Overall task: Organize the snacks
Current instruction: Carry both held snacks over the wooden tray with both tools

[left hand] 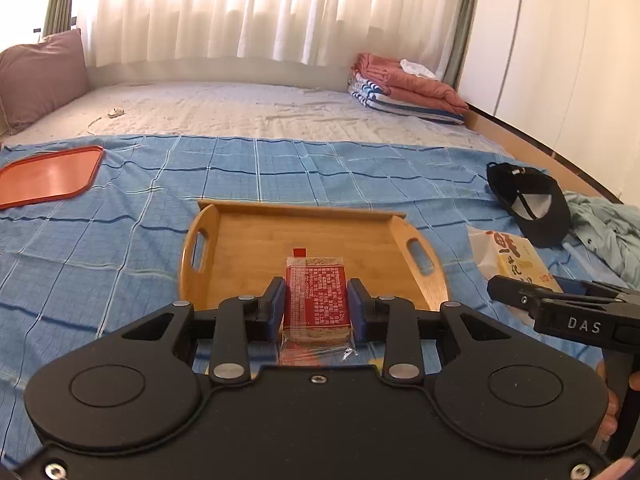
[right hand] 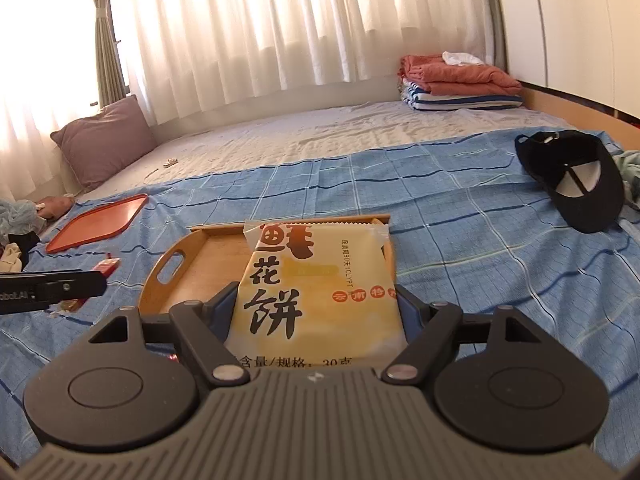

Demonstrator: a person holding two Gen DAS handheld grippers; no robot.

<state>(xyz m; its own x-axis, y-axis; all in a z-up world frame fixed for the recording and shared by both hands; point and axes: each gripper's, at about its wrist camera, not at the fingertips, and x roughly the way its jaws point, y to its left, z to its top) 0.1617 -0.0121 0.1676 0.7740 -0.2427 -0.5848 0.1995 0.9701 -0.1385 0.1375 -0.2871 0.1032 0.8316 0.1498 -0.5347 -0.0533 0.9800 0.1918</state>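
My left gripper [left hand: 316, 294] is shut on a small red snack packet [left hand: 318, 300], held above the near edge of a wooden tray [left hand: 248, 248] with cut-out handles that lies on the blue checked sheet. My right gripper [right hand: 316, 308] is shut on a larger yellow pastry packet [right hand: 316, 284] with big black characters; the same packet [left hand: 516, 258] shows at the right of the left wrist view, in the right gripper [left hand: 532, 294]. The wooden tray [right hand: 192, 264] sits behind it and partly hidden by it. The left gripper [right hand: 60, 286] with the red packet [right hand: 106, 267] appears at the left edge.
An orange tray [left hand: 48, 176] lies far left on the sheet. A black cap [left hand: 532, 204] and a light blue garment [left hand: 608, 232] lie at the right. Folded blankets [left hand: 404, 88] sit at the bed's far right corner, a mauve pillow [left hand: 40, 76] far left. A hand [left hand: 608, 404] grips the right handle.
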